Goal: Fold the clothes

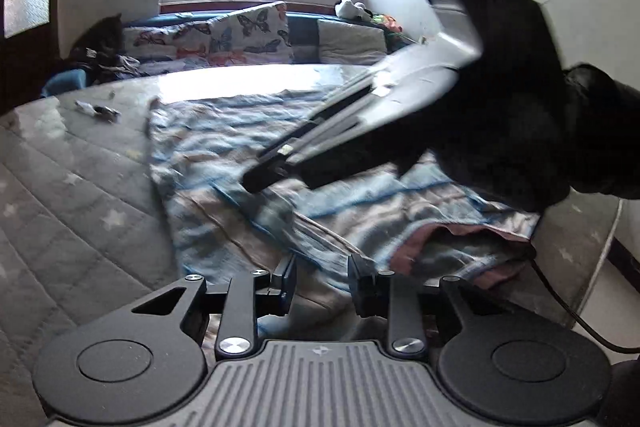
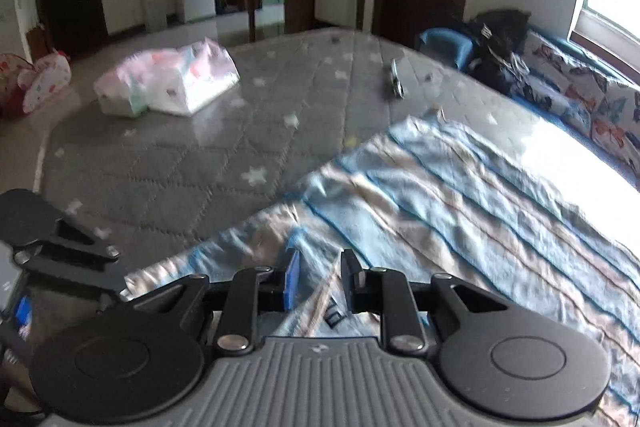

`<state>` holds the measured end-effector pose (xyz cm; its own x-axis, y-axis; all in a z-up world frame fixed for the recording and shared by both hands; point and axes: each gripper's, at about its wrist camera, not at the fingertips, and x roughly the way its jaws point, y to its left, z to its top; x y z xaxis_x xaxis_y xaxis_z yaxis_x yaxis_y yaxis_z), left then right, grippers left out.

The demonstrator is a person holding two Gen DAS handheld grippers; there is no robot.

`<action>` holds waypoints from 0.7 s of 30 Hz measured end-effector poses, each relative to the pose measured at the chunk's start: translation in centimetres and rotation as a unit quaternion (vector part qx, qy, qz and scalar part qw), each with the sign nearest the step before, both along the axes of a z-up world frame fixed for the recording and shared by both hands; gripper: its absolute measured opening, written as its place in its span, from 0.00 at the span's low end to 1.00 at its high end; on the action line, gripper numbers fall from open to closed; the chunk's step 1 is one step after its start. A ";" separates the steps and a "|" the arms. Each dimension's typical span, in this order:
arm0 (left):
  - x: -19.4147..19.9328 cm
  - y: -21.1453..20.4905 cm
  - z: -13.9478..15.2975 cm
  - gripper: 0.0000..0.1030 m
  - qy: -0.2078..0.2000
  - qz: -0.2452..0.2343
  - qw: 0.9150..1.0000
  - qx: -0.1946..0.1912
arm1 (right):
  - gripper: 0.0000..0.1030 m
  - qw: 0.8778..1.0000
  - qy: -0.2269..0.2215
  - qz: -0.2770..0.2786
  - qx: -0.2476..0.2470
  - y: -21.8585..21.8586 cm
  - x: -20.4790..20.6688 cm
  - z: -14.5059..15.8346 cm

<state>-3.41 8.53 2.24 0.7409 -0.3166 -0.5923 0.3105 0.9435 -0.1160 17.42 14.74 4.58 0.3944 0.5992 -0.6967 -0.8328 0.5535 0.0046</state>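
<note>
A blue and beige striped garment (image 1: 224,147) (image 2: 460,195) lies spread and wrinkled on a grey quilted mattress (image 1: 80,195) (image 2: 200,155) with white stars. My left gripper (image 1: 322,283) is at the garment's near edge, its jaws drawn close with cloth pinched between them. From there a raised ridge of cloth runs up to my right gripper (image 1: 276,183), which a black-gloved hand (image 1: 520,107) holds slanting down onto the garment. In the right wrist view my right gripper (image 2: 318,279) is also narrow, with cloth and a small label between its fingers. Both views are blurred.
A pink and white plastic pack (image 2: 172,83) lies on the mattress at the far left. A small metal object (image 1: 98,111) (image 2: 396,83) lies beyond the garment. A sofa with butterfly cushions (image 1: 240,31) (image 2: 580,99) stands under the window. A black cable (image 1: 560,299) trails at right.
</note>
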 end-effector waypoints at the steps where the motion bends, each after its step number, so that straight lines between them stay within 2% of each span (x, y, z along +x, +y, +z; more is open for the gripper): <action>1: 0.1 0.5 0.4 0.30 -0.002 0.004 1.000 0.000 | 0.20 1.000 0.005 0.005 0.004 -0.1 0.0 0.0; 8: 2.3 4.4 2.6 0.32 0.000 0.067 0.997 0.027 | 0.20 1.000 0.015 0.017 -0.017 0.0 -0.1 -1.7; 11: 5.3 5.3 3.5 0.39 0.007 0.110 0.993 0.034 | 0.20 1.000 0.010 0.015 -0.018 -0.1 -0.3 -1.7; 13: 7.5 5.7 3.9 0.39 0.010 0.133 0.990 0.038 | 0.20 1.000 0.001 0.018 -0.008 0.0 -0.5 -1.3; 17: 12.2 5.8 4.2 0.39 0.013 0.147 0.988 0.042 | 0.20 0.999 0.009 0.042 0.010 0.1 -1.1 -0.8; 21: 16.7 5.7 3.9 0.39 0.015 0.154 0.987 0.051 | 0.21 0.998 0.023 0.061 0.001 0.6 -1.7 -1.8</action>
